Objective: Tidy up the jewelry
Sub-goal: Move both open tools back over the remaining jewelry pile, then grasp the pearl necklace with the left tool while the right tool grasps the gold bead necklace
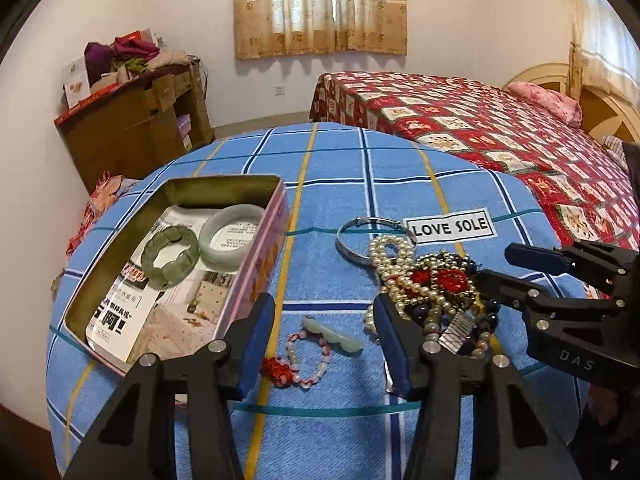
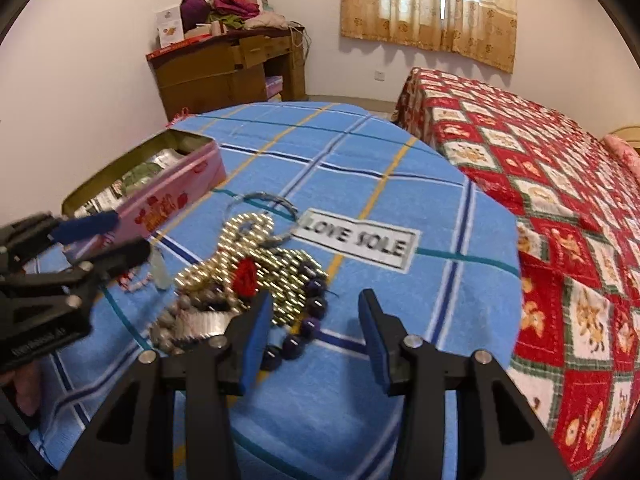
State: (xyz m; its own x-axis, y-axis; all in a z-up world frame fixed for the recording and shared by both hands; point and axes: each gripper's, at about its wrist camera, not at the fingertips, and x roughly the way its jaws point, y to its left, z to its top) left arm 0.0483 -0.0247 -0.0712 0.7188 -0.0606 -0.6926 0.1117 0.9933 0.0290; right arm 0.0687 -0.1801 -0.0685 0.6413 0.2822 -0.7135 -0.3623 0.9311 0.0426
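Bedroom light falls on a round surface [image 1: 340, 168] under a soft blue checked cloth. Two green stone bangles [image 1: 202, 246] already lie in the pink tin box [image 1: 262, 264], while a tangled heap of pearls and beads [image 1: 424, 284] waits beside it. Left claw [image 1: 320, 336] hangs open over a pink bead bracelet [image 1: 308, 364] with a smooth jade piece; right claw [image 2: 312, 320] is open and empty near glossy purple beads [image 2: 308, 320]. I think sorting is half done; next, closing gently on the bracelet

Motion blur smears the bead pile [image 2: 240, 280] ahead of the right gripper [image 2: 316, 340], whose left finger [image 2: 256, 344] hides several purple beads [image 2: 304, 328].
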